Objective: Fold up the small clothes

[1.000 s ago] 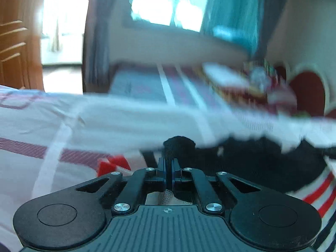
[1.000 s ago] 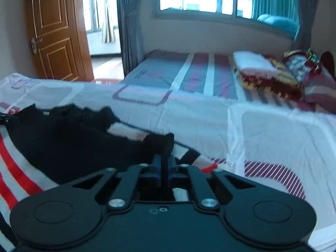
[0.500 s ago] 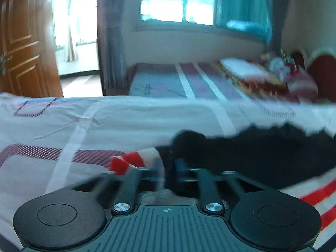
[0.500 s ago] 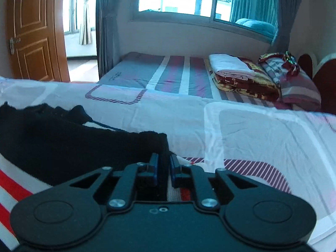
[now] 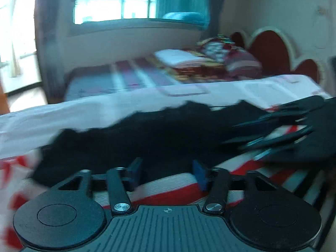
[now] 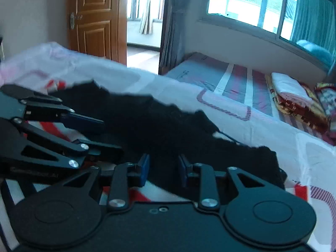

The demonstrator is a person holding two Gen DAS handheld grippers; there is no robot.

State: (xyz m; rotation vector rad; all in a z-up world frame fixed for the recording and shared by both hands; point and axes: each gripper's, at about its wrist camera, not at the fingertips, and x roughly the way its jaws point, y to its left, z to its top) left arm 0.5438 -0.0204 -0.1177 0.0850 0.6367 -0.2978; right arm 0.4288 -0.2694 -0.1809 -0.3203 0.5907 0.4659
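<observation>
Both grippers had let go: the left gripper (image 5: 167, 171) was opening, the right gripper (image 6: 163, 169) stood narrowly apart (nothing held). The black garment (image 6: 168, 124) on the bed (image 6: 262, 138) could unfold if a finger snagged it.

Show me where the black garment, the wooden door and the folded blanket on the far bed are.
black garment (image 6: 159, 126): right wrist view, middle of the dark cloth lying on the bedsheet.
wooden door (image 6: 94, 19): right wrist view, upper panel.
folded blanket (image 6: 294, 96): right wrist view, patterned side of the stack on the far bed.

Home bedroom; bed (image 6: 231, 79), wooden door (image 6: 94, 19), curtained window (image 6: 262, 6).
</observation>
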